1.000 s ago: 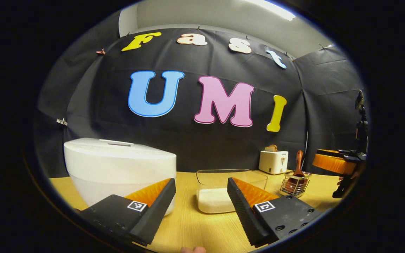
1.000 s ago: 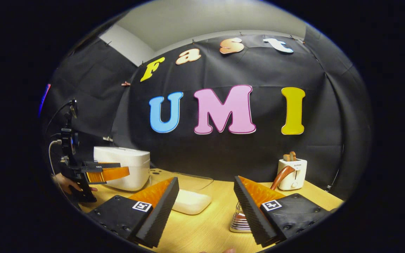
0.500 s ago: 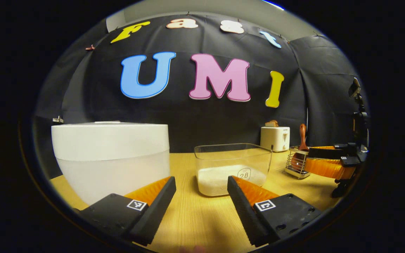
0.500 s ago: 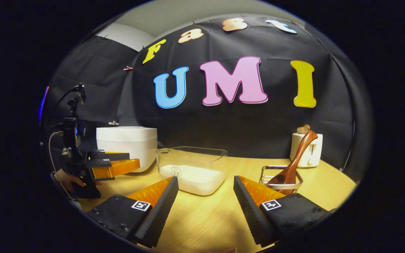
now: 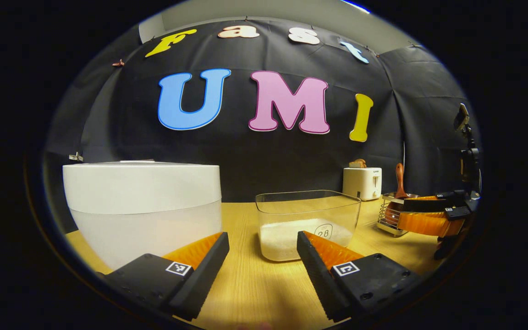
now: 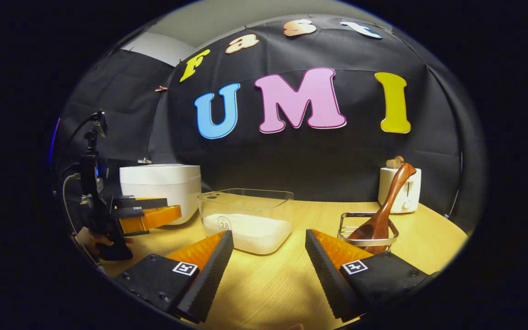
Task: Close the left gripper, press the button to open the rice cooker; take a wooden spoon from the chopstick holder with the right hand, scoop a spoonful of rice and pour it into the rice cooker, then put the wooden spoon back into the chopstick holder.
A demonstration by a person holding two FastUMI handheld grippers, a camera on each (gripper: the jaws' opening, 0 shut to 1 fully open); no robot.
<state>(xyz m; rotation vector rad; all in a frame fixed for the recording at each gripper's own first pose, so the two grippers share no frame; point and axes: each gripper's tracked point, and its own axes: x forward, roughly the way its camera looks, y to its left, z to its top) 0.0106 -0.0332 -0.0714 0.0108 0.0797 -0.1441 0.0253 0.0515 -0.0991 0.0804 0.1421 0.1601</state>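
Both tongs wide open and empty: left tongs (image 5: 263, 238) facing rice cooker (image 5: 142, 206), right tongs (image 6: 269, 236) near wooden spoon (image 6: 381, 214).

I see a staged recording booth: black cloth wall (image 5: 264, 156) behind a wooden table (image 6: 268, 284) set with a toaster (image 5: 361, 183).

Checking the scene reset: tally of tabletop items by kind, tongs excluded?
Rice cooker: 1
Clear container with rice: 1
Wire chopstick holder: 1
Wooden spoon: 1
Toaster: 1
Total: 5
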